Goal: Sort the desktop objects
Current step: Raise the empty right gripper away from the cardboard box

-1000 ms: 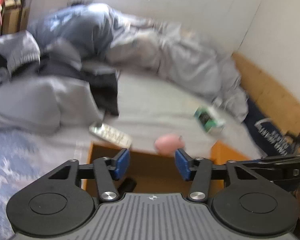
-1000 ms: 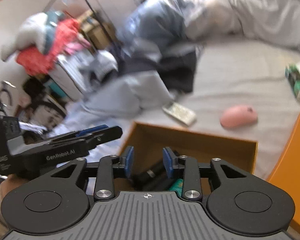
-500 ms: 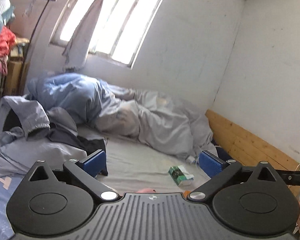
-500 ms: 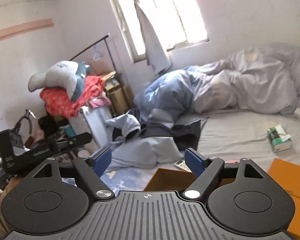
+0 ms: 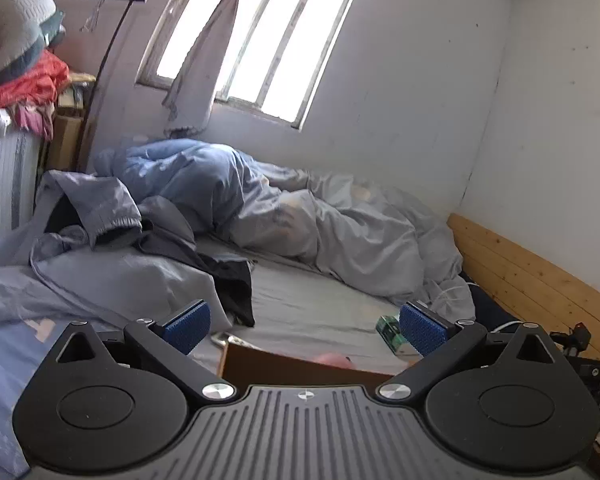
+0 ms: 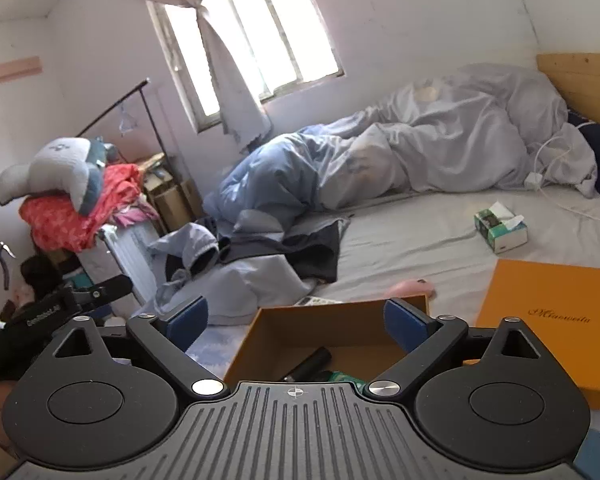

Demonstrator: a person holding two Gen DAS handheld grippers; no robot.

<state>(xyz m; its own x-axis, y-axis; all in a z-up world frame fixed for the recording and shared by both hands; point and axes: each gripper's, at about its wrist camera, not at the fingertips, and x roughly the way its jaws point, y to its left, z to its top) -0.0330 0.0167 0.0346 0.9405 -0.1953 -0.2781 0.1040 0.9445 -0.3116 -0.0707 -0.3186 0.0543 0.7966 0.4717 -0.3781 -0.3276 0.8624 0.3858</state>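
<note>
An open orange box sits on the bed in front of my right gripper, which is open and empty above its near side. Inside lie a black cylinder and a green item. Behind the box lie a pink mouse and a white remote. A green tissue pack lies further right. My left gripper is open and empty, held above the box's edge; the mouse, the remote and the tissue pack show just beyond.
The orange box lid lies flat at the right. Crumpled grey and blue bedding and clothes cover the back and left of the bed. A white charger cable trails at the right. A wooden headboard lines the wall.
Both grippers have opened wide and tilted up from looking down at the box to looking across the room. Since half a second ago, they have barely moved.
</note>
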